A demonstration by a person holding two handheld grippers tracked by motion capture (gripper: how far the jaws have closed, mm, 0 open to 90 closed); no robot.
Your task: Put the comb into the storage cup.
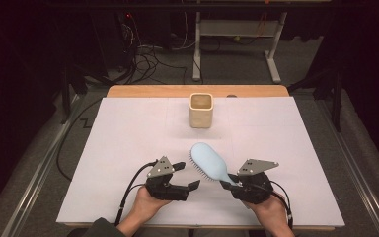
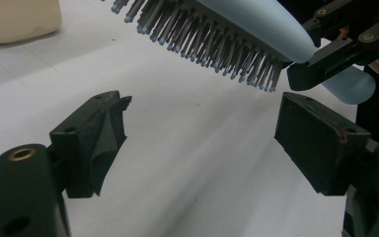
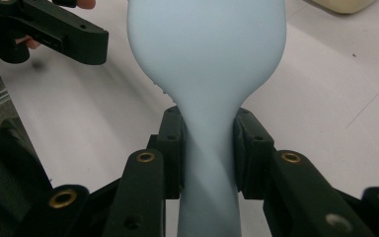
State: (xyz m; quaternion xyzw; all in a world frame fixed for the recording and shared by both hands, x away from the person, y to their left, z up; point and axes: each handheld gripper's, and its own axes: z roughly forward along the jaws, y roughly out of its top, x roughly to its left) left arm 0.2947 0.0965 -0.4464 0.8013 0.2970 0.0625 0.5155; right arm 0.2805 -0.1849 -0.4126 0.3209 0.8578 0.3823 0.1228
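No readable writing or brand on anything here. Your table (image 1: 128,148) has a white sheet across it with a wooden edge at the far side; the floor beyond it carries cables and a white desk frame (image 1: 271,49) in the high view. The cream square cup (image 1: 201,110) stands upright near the far middle, well apart from both your hands; the left gripper view catches just its corner. The light blue hairbrush (image 1: 210,161) sits raised over the near middle, head toward the cup, handle toward your right. Your right gripper (image 1: 234,183) is clamped on its handle neck, and the right gripper view shows both pads pressed against the narrow part, smooth back facing the camera. The left gripper view shows the bristles (image 2: 212,47) underneath, pointing down at the sheet. Your left gripper (image 1: 186,175) has its jaws apart, nothing between them, just beside the brush head, not touching.
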